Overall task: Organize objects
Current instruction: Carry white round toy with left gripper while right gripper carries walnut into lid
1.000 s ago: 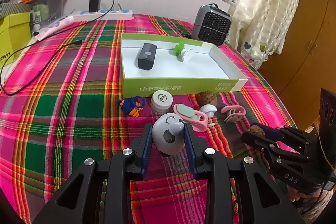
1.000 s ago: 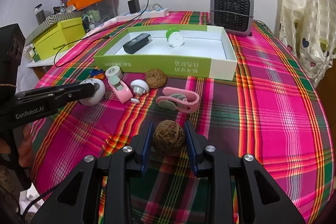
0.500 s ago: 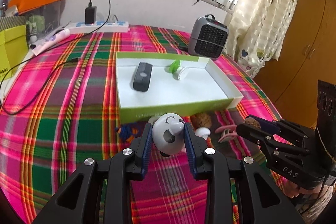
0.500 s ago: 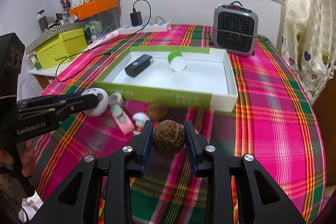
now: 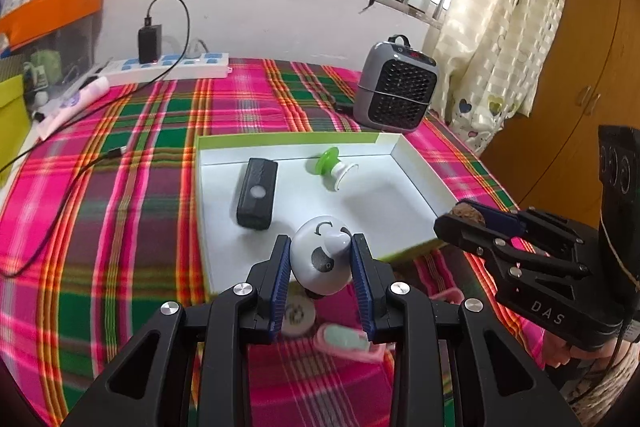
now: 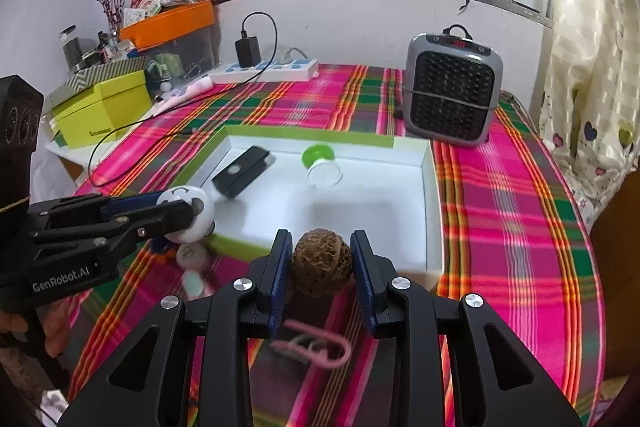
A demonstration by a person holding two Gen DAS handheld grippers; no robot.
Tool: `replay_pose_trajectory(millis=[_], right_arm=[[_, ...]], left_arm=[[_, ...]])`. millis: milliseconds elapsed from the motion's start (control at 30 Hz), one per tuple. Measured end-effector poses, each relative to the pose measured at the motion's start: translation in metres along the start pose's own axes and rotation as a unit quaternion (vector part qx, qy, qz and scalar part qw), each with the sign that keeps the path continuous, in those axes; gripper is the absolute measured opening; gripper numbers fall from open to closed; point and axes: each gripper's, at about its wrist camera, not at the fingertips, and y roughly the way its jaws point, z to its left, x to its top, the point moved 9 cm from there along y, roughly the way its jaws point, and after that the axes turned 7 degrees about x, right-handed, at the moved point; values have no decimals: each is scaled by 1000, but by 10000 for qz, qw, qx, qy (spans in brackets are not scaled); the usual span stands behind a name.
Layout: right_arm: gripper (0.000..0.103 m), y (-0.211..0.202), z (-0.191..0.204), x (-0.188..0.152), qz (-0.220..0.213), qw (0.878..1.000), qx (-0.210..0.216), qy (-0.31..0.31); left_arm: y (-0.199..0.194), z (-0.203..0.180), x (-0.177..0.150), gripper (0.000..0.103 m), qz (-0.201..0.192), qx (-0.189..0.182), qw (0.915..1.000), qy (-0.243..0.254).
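My left gripper (image 5: 320,263) is shut on a white round toy (image 5: 322,261) and holds it over the front edge of the green-and-white box (image 5: 416,163). My right gripper (image 6: 322,263) is shut on a brown walnut (image 6: 322,261), held above the box's (image 6: 428,211) front right edge. A black device (image 5: 257,193) and a green-capped jar (image 5: 334,167) lie inside the box. The left gripper (image 6: 176,211) also shows in the right wrist view, and the right gripper (image 5: 460,217) in the left wrist view.
A grey heater (image 6: 452,91) stands behind the box. A power strip (image 5: 168,65) with charger and cable lies at the back left. A pink clip (image 6: 316,347), a small white jar (image 5: 298,315) and other small items lie on the plaid cloth in front of the box. A yellow box (image 6: 104,109) stands at left.
Both grippers have risen and moved forward with their objects, from low over the cloth to above the box's front edge.
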Motion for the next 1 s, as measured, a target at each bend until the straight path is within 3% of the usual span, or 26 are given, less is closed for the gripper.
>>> replay_pose_trajectory(millis=[533, 1000], right_arm=[[31, 50, -37, 34, 335, 9993, -171, 34], [31, 88, -53, 42, 669, 9975, -228, -4]], left_arm=[[45, -2, 30, 28, 210, -49, 9998, 15], [77, 2, 38, 28, 450, -5, 9990, 25]])
